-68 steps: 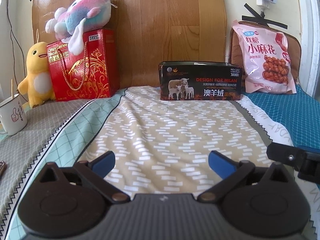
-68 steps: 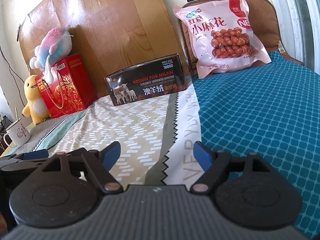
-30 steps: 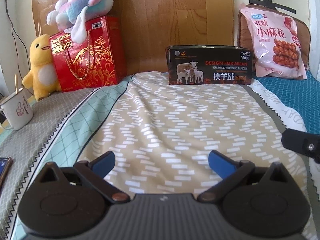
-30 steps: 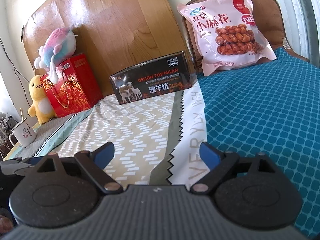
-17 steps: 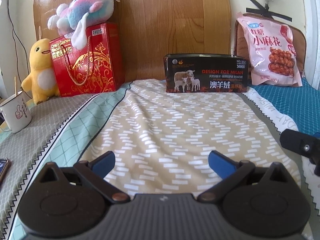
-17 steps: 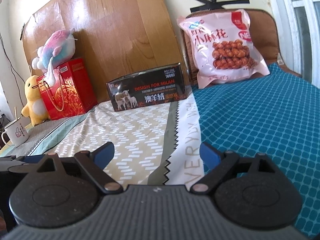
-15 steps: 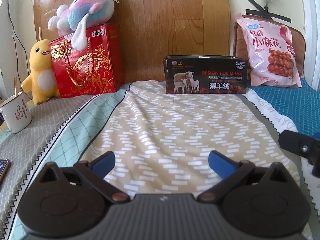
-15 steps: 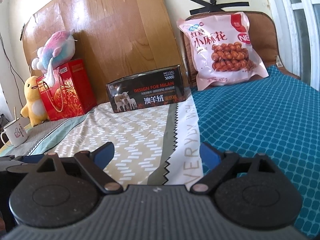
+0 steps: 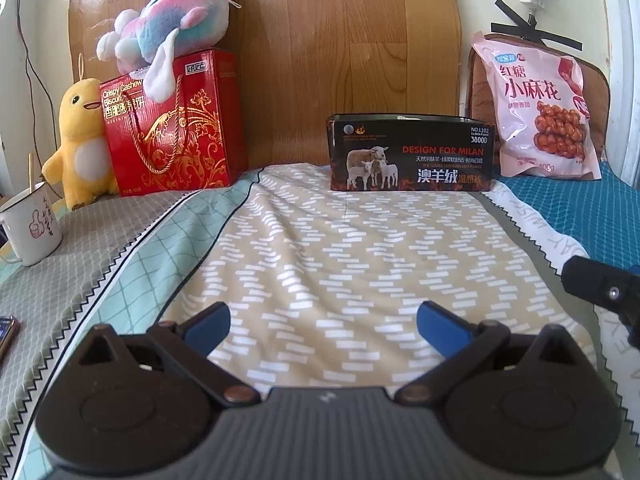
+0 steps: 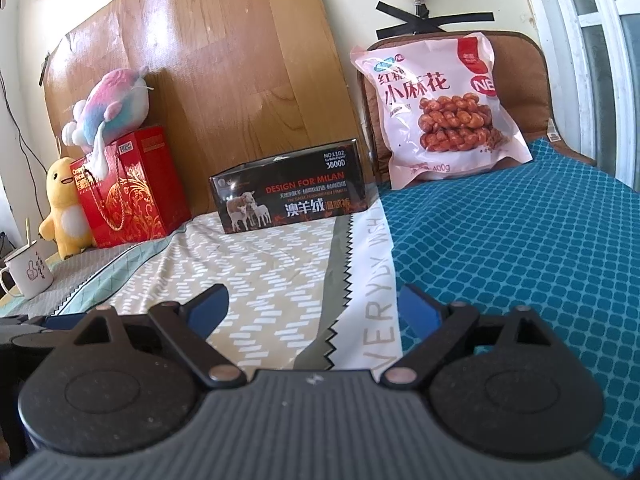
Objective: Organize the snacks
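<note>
Left gripper (image 9: 322, 318) low in the frame, blue pads spread wide, nothing between them; right gripper (image 10: 312, 304) likewise gaping and empty, with a black piece of it poking in at the right edge of the left wrist view. Both poised over the bed (image 9: 360, 264), probably at the ready before any snack is picked. Beyond the pads, only the patterned beige sheet, and teal checked cloth (image 10: 520, 248) toward the right. At the left edge, a white mug (image 9: 30, 228) standing upright on grey fabric. Farther back, mid-frame, a black box (image 9: 412, 154) printed with sheep, on its long edge against the wooden headboard (image 9: 340, 40), open top seemingly upward and perhaps meant as the bin. Upper right, a pink bag of twisted snacks (image 9: 536, 108) propped against a brown cushion, likely leaned so as to stay upright and easy to pinch. Upper left, a red biscuit box (image 9: 172, 128) with rope handle, a pastel plush (image 9: 168, 28) slumped on top, a yellow duck toy (image 9: 80, 140) just beside it.
</note>
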A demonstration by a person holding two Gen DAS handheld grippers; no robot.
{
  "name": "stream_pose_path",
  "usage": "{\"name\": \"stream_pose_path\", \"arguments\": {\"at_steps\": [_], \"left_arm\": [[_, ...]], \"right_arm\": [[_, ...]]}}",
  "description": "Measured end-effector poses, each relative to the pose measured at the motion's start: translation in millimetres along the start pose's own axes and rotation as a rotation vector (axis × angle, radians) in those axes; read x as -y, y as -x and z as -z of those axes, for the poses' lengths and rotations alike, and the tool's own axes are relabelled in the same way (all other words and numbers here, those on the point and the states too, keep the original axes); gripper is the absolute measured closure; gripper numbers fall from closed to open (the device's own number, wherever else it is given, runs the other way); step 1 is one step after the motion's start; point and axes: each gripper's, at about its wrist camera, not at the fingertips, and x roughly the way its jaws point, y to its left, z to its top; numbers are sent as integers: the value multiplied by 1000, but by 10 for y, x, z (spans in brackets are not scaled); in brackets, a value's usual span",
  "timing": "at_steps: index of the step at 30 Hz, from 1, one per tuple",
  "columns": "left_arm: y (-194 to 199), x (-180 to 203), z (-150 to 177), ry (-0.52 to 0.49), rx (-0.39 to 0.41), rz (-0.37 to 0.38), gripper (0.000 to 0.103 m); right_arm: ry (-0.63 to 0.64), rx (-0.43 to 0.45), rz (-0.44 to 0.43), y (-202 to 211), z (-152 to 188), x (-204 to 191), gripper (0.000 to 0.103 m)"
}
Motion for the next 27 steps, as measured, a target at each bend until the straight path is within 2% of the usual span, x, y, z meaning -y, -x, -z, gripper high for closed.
{"name": "stream_pose_path", "arguments": {"at_steps": [27], "left_arm": [[16, 2, -2, -2, 2, 3, 0]], "right_arm": [[-10, 4, 13, 7, -4, -4, 8]]}}
